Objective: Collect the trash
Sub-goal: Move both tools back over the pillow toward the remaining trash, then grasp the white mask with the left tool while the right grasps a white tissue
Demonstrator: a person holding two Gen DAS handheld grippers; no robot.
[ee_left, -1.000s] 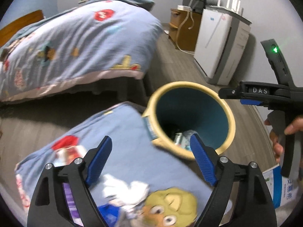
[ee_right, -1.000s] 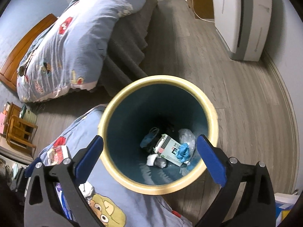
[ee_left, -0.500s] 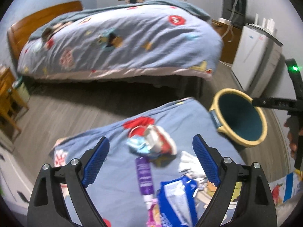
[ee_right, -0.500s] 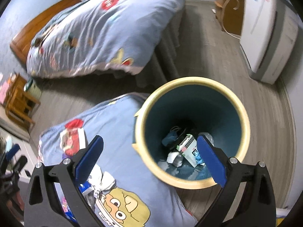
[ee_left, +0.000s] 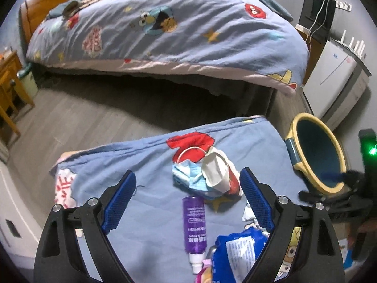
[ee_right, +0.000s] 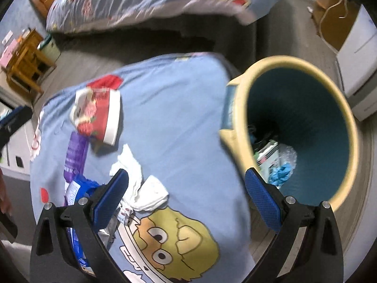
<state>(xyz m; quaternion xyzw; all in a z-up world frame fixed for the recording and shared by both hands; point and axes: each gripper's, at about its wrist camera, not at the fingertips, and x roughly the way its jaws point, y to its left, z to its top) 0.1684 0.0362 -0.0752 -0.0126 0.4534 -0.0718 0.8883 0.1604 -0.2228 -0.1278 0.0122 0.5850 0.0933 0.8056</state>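
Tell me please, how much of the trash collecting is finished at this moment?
Partly done: the yellow-rimmed teal bin already holds several scraps. Nothing is in hand; left gripper and right gripper are open. Left on the blue cartoon blanket: crumpled face masks, purple bottle, blue wrapper, white tissue.

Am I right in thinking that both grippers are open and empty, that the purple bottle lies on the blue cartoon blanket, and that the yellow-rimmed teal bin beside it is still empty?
Not quite: the yellow-rimmed teal bin is not empty. The right wrist view shows a crumpled blue piece, clear plastic and a carton at its bottom. The rest holds: the left gripper and right gripper are open and empty, and the purple bottle lies on the blue cartoon blanket.
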